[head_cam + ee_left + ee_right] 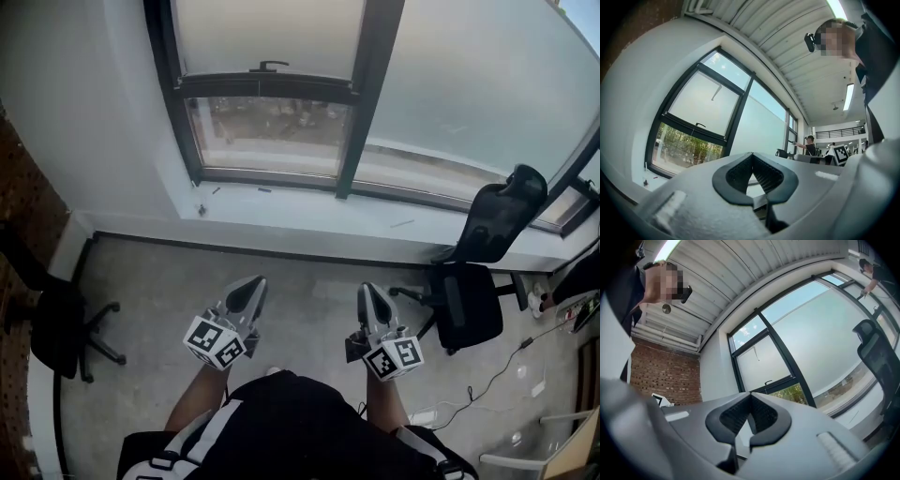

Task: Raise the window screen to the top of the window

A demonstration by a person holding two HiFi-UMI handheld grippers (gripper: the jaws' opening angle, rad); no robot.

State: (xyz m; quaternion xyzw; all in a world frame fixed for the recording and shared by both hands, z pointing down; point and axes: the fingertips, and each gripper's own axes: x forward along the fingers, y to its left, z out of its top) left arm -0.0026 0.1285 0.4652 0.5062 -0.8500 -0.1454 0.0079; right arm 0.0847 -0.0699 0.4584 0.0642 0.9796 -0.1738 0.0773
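The window (272, 131) has a dark frame, and its frosted screen (267, 33) is drawn partway down. The screen's bottom bar carries a small black handle (269, 66), with clear glass below it. My left gripper (251, 284) and right gripper (368, 292) are side by side over the concrete floor, well short of the window and pointing toward it. Both are shut with nothing between the jaws. In the left gripper view the shut left gripper (752, 154) faces the screen (701, 105) and its handle (700, 124). The right gripper (751, 395) faces the screen (764, 364) and its handle (768, 381).
A white sill (281, 211) runs under the window. A black office chair (478, 272) stands to the right near the wall, and another chair (61, 337) sits at the left by a brick wall (19, 216). Cables (506, 370) trail on the floor at the right. A person (809, 143) stands far off along the windows.
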